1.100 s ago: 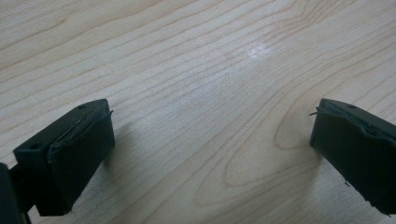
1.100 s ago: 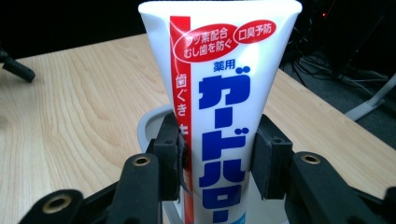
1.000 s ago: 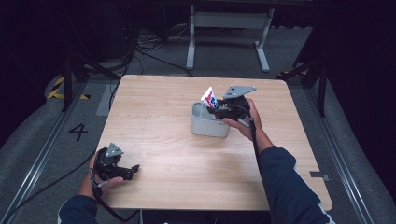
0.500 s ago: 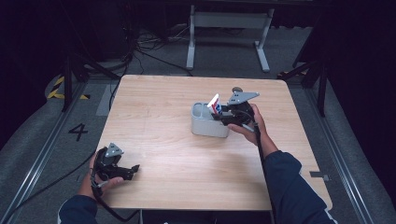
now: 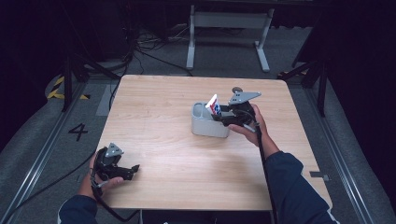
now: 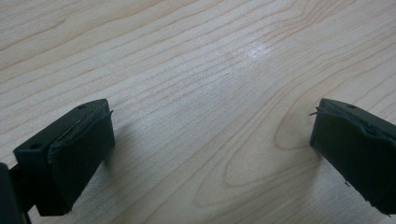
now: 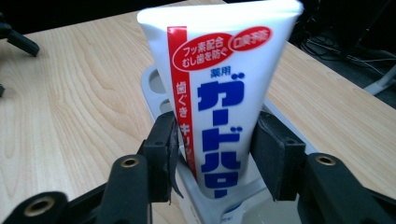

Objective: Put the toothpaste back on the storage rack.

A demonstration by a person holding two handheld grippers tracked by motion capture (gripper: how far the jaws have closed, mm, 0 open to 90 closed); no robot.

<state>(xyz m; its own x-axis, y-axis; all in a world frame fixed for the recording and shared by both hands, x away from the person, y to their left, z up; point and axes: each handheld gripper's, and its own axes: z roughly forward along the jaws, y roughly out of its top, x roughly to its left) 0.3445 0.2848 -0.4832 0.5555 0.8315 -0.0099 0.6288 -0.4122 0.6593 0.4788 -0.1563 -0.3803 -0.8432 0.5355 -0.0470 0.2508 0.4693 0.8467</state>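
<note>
At the near left corner of the pale wooden bench [image 5: 159, 121], the left tongs [image 5: 133, 169] rest in the person's left hand [image 5: 95, 179], jaws spread wide with bare wood grain between them, released and gripping nothing; they lie where they lay a second ago. Farther right, about mid-bench, stands the grey plastic holder with round compartments [image 5: 205, 126], and in it the white toothpaste tube with red and blue Japanese lettering [image 7: 224, 98]. Its long axis runs nearly upright, the flat crimped end pointing up and leaning a little toward the left in the high view, the lower end down inside the holder. The right tongs [image 7: 215, 156], held in the person's right hand [image 5: 250, 126] just beside the holder's right wall, bracket the tube's lower half; their jaws have just been opening, and a thin gap now shows on each side, so the tube is between them but let go. Compared with a second ago, the tube sits lower in the holder and leans more.
</note>
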